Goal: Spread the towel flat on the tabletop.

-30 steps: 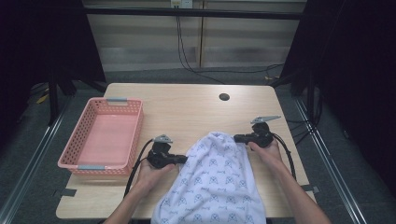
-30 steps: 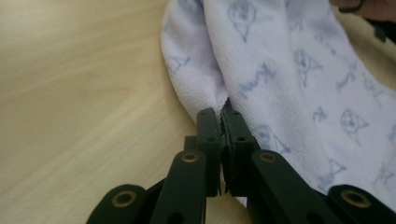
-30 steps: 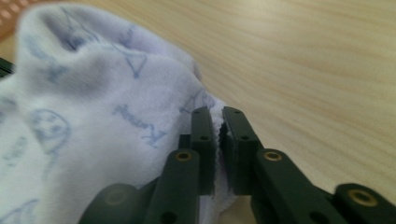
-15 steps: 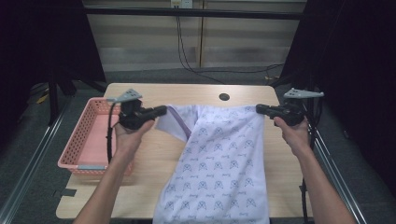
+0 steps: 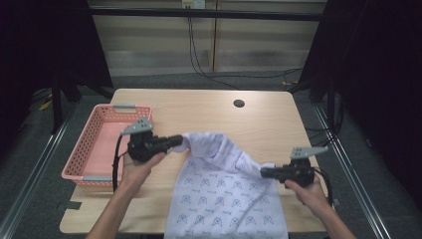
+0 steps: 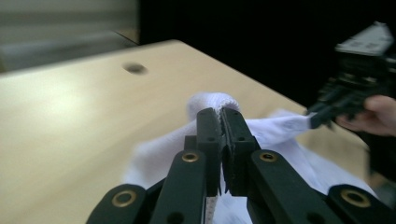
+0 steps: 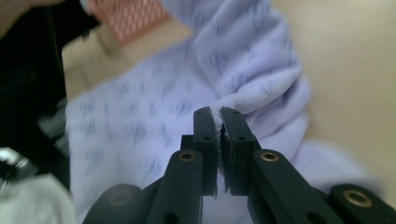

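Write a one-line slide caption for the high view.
Both grippers, left and right, pinch a white patterned cloth over the wooden table, beside a pink basket.

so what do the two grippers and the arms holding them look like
Both the left gripper and right gripper are black, each with a grey three-cornered plate on top and a black trailing cable. The jaws are black with brass-coloured rivets and toothed inner faces. The forearms are bare, no sleeves.

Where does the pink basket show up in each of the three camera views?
High view: the pink basket sits at the table's left edge, beside the left gripper.
Left gripper view: not in it.
Right gripper view: a blurred corner of it at top left.
Shared landmark: the white patterned cloth, pinched in both grippers.
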Demonstrator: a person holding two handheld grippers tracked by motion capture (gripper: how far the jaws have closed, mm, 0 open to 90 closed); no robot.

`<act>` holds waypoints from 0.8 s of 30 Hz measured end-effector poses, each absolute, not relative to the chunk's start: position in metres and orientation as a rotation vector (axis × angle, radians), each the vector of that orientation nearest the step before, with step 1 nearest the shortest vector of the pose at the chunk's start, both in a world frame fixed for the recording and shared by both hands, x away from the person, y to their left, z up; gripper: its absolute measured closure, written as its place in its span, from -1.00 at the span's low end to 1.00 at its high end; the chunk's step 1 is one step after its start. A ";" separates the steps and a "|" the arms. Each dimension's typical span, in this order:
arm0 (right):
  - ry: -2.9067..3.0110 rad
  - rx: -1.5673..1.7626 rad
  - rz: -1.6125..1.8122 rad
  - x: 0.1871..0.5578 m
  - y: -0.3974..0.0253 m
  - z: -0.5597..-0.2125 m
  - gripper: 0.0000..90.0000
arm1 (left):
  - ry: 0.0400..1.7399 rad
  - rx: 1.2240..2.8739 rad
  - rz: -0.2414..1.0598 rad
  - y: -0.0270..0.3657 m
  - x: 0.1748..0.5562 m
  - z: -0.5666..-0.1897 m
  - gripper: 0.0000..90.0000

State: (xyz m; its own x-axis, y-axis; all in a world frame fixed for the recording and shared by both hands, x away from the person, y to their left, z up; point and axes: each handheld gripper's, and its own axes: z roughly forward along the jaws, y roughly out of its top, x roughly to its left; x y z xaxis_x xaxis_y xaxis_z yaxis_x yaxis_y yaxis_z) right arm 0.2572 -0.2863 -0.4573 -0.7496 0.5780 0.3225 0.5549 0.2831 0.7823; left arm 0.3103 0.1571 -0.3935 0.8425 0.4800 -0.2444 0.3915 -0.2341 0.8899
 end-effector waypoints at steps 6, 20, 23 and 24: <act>2.581 1.117 1.346 0.234 -0.290 -0.475 0.48 | 0.661 2.001 -0.036 0.156 0.278 -0.443 0.65; 2.454 1.150 1.419 0.344 -0.242 -0.469 0.17 | 0.805 1.973 -0.072 0.121 0.330 -0.471 0.03; 2.517 1.129 1.409 0.354 -0.217 -0.477 0.52 | 0.771 2.097 -0.053 0.110 0.325 -0.484 0.52; 2.517 1.129 1.409 0.354 -0.217 -0.477 0.52 | 0.771 2.097 -0.053 0.110 0.325 -0.484 0.86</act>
